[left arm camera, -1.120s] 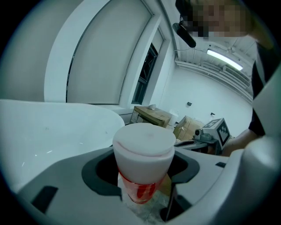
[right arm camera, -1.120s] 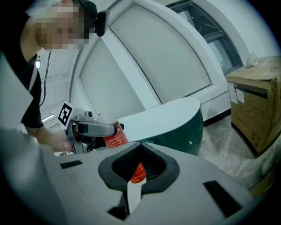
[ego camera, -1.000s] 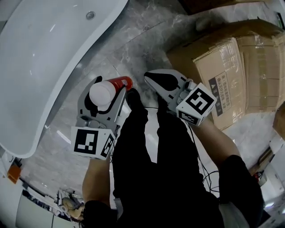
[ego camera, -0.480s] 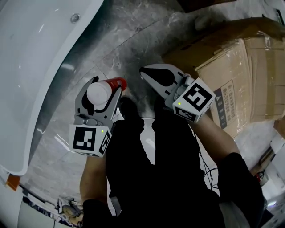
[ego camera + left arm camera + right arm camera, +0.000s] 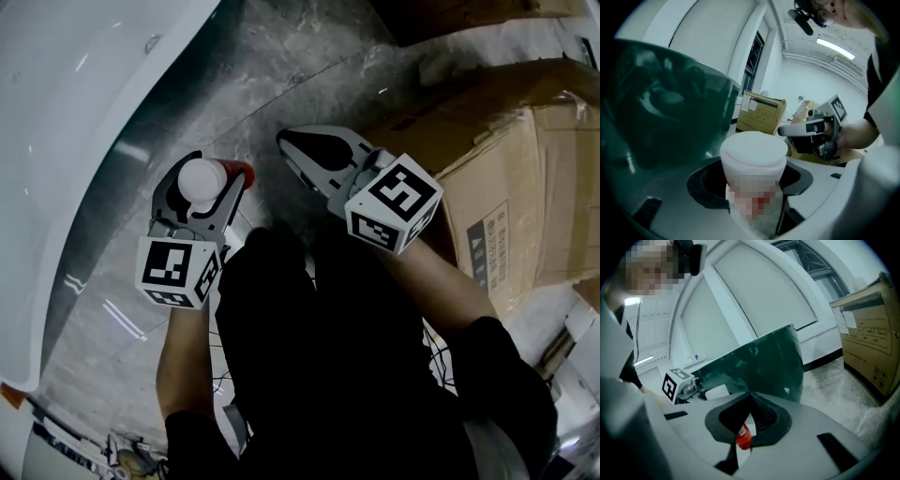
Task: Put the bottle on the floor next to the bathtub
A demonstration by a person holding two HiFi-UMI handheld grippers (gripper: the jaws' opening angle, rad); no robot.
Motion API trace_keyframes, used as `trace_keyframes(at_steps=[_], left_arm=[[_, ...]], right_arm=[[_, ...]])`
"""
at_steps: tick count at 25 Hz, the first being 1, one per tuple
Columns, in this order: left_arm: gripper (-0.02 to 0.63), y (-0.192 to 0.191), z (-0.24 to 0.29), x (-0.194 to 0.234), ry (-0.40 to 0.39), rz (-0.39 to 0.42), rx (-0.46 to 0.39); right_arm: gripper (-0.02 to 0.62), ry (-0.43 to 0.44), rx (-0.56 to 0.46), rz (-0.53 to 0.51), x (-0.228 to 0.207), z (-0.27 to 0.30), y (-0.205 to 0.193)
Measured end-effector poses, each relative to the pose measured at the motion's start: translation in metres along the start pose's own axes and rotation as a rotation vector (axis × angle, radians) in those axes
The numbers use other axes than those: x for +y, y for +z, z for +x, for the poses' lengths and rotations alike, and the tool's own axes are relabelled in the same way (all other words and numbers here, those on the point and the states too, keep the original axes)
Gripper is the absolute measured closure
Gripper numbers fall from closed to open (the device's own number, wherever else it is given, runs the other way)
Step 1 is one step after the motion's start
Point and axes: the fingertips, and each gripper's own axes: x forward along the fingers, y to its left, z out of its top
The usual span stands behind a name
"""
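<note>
A bottle [image 5: 205,178] with a white cap and red body stands upright between the jaws of my left gripper [image 5: 200,187], which is shut on it just below the cap. In the left gripper view the bottle [image 5: 753,157] fills the gap of the left gripper [image 5: 752,182]. It hangs over the grey marble floor [image 5: 281,66], close to the bathtub [image 5: 66,122] at the left. My right gripper [image 5: 302,155] hovers beside it, shut and empty. In the right gripper view the bottle's red body [image 5: 744,437] shows past the closed tips of the right gripper [image 5: 749,422].
Big cardboard boxes [image 5: 525,169] stand to the right on the floor. The bathtub's dark green outer wall [image 5: 754,364] rises ahead in the gripper views. The person's dark legs [image 5: 319,337] fill the lower middle of the head view.
Both grippers have drifted up and a little left in the head view, the bottle still held. The bathtub now sits further left and the boxes further right.
</note>
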Motion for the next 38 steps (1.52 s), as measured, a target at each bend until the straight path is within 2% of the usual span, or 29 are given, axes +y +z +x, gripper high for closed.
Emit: trace_keyframes(at_steps=[8,15,19,22,26,29,35,38], left_arm=[[0.310,-0.042,0.038,0.032,0.015,0.065,-0.044],[0.310,-0.092,0.072,0.047,-0.037,0.075,-0.001],[0.310,-0.120,0.087,0.050,-0.048,0.103,0.045],[0.308,-0.136,0.100,0.053,-0.064,0.094,0.064],[0.310,-0.142,0.109,0.047,-0.105,0.069,0.077],[0.310,-0.144,0.114,0.042,-0.121,0.057,0.076],[0.310,-0.168,0.129,0.040,-0.096,0.130,0.116],[0.309,-0.174,0.137,0.048,-0.062,0.117,0.113]], right_arm=[[0.568,0.065,-0.075,0.041,-0.006,0.028,-0.006],[0.568,0.082,-0.028,-0.015,0.005,0.042,-0.028],[0.568,0.079,0.011,-0.027,0.010,0.044,-0.045],[0.568,0.087,0.049,-0.025,0.010,0.045,-0.058],[0.568,0.117,0.049,-0.016,0.015,0.045,-0.054],[0.568,0.172,0.025,0.007,0.025,0.047,-0.053],[0.568,0.184,0.086,-0.063,0.037,0.030,-0.074],[0.568,0.187,0.072,-0.040,0.031,0.031,-0.075]])
